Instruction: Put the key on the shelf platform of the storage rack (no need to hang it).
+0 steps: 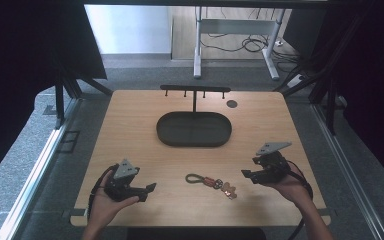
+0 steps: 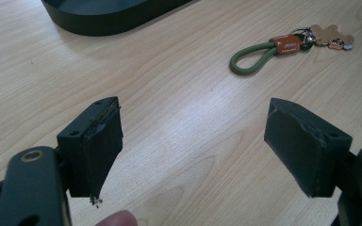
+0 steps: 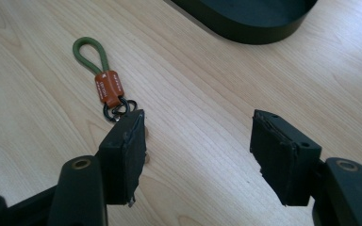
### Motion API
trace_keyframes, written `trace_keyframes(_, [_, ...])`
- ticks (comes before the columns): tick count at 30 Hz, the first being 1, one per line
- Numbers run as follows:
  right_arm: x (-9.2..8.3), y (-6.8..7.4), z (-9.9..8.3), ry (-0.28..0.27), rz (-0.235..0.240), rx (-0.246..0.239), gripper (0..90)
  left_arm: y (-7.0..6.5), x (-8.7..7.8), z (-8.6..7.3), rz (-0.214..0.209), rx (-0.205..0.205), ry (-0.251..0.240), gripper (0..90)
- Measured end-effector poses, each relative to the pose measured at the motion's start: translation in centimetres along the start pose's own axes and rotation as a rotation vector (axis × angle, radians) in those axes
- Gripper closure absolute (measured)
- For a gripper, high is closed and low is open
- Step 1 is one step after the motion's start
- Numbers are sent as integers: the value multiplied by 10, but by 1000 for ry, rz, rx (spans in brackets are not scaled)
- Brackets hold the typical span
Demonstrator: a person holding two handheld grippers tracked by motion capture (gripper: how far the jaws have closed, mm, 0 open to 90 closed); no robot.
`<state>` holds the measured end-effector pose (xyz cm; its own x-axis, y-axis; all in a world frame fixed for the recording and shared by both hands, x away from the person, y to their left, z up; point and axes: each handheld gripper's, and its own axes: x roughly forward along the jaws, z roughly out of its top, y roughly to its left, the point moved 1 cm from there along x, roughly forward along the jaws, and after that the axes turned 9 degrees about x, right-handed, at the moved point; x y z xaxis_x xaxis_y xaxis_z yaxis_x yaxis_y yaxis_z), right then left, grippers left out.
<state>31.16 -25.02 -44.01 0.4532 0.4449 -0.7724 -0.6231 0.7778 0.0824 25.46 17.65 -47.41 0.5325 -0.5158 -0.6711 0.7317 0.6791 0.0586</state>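
Field notes, standing at the table. Landmark: the dark oval tray [image 1: 194, 129] at the table's middle.

Keychain [image 1: 211, 182] lies flat on the wood on the person's side of the tray, well apart from it. Green cord loop [image 3: 89, 53] at one end, orange tag [image 3: 109, 86] in the middle, dark rings [image 3: 118, 109] next, and a pale wooden charm [image 2: 331, 35] at the far end. Nothing touches it.

Left gripper [image 1: 147, 190] is held on the person's side of the tray, off toward the left, near the table's front edge; jaws spread wide, nothing between them, pointed across toward the keychain. Right gripper [image 1: 246, 174] sits on the same near side, off toward the right, close to the charm end; its jaws stand apart with bare wood between, the rings just beside one pad.

Behind the tray stands a T-shaped hook rack [image 1: 195, 90].

Judgement: the step in hand looks like the approach for a pick-up, most likely by the right gripper, the nearer one. To do it well, I'd aim for the orange tag or the cord just past it, the firmest parts; rings and charm would slip or swing. Come down with the jaws straddling the tag across its narrow width, pads low to the wood, then close squarely before lifting.
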Motion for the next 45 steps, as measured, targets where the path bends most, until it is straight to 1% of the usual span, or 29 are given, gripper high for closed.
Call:
trace_keyframes(3, [1,4,4,7,14,-17,378,1,3,-1,-2,-2,8,203])
trace_keyframes(6, [4,7,8,14,16,-30,387,-1,5,-1,-6,4,14,203])
trace_keyframes(10, [8,10,12,26,27,-42,401,-1,4,0,-7,7,11,203])
trace_keyframes(17, [17,17,17,47,41,-66,421,0,1,0,3,-2,1,203])
trace_keyframes(21, [23,23,21,63,51,-87,427,-1,2,0,0,2,5,203])
trace_keyframes(28, [30,30,28,83,67,-107,440,0,1,0,1,2,1,203])
trace_keyframes(32, [34,33,29,98,69,-116,444,0,0,0,3,1,1,203])
trace_keyframes(45, [46,42,34,119,93,-138,450,-2,2,1,-2,7,5,203])
